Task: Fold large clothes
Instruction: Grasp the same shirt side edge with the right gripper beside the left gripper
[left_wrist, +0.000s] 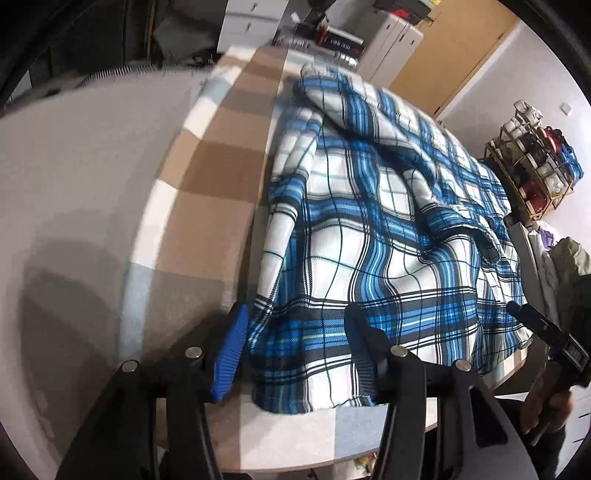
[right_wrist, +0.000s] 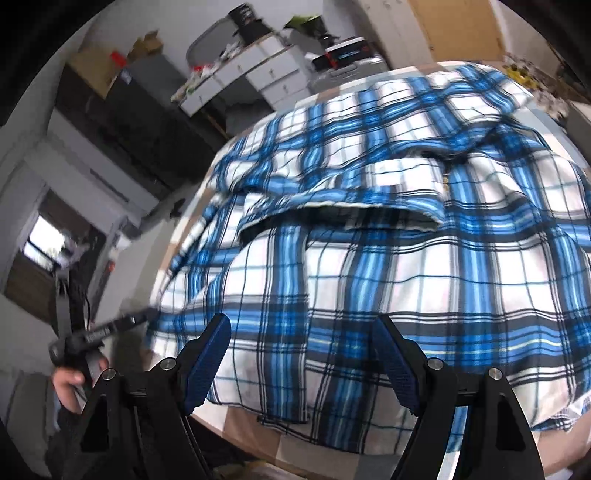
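At three o'clock of the left view we saw a wire rack holding jars. Our checked tabletop carried the blue plaid shirt, its hem lying loose between our left tongs, released; our right tongs gaped above its near edge.

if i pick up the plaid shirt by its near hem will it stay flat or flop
Probably flop: the shirt already lies in soft wrinkles and folded layers. It looks thin, so likely light for its size. It may drag across the tablecloth rather than slide freely.
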